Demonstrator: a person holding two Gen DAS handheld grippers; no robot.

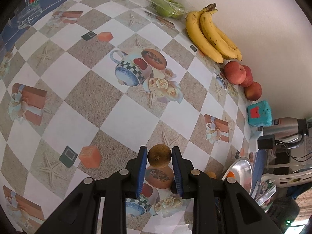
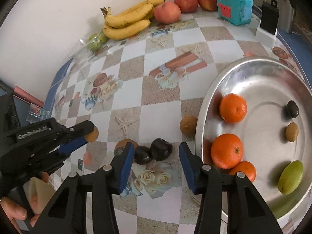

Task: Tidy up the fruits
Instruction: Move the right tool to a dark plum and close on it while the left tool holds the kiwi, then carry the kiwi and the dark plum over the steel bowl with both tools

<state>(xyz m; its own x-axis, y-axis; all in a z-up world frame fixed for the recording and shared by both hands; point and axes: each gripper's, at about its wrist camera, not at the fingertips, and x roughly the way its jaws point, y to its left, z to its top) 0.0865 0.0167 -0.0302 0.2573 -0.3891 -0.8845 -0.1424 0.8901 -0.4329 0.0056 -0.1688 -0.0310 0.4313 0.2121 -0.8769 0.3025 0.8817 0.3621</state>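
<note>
Left tool point(image 1: 159, 157): clenched on a small brown fruit point(image 1: 159, 156), both blue pads pressing its sides, the fruit clear of the table point(image 1: 136, 117). The right wrist view confirms it: the left tool point(image 2: 87, 134) stands to the left of the right tool with the brown fruit point(image 2: 92, 134) at its tip, a hand point(image 2: 17, 210) on its grip.

Right tool point(image 2: 157, 156): released, pads not pressing on anything. Two dark plums point(image 2: 152, 153) lie on the table between its fingers, touching each other, the left one just beside the left pad; a clear gap stands before the right pad.

Just right of the right tool sits a metal tray point(image 2: 253, 68). It holds three oranges point(image 2: 227, 150) along its near-left wall, one dark fruit point(image 2: 292, 109), one brown fruit, and a green fruit point(image 2: 290, 177). A second brown fruit point(image 2: 188, 125) rests on the table ahead of the right tool, touching the tray's outer rim.

Far ahead of both tools, along the wall: bagged green fruit point(image 2: 96, 40), bananas point(image 2: 128, 21), three apples point(image 2: 167, 12), a teal box point(image 2: 233, 6).
</note>
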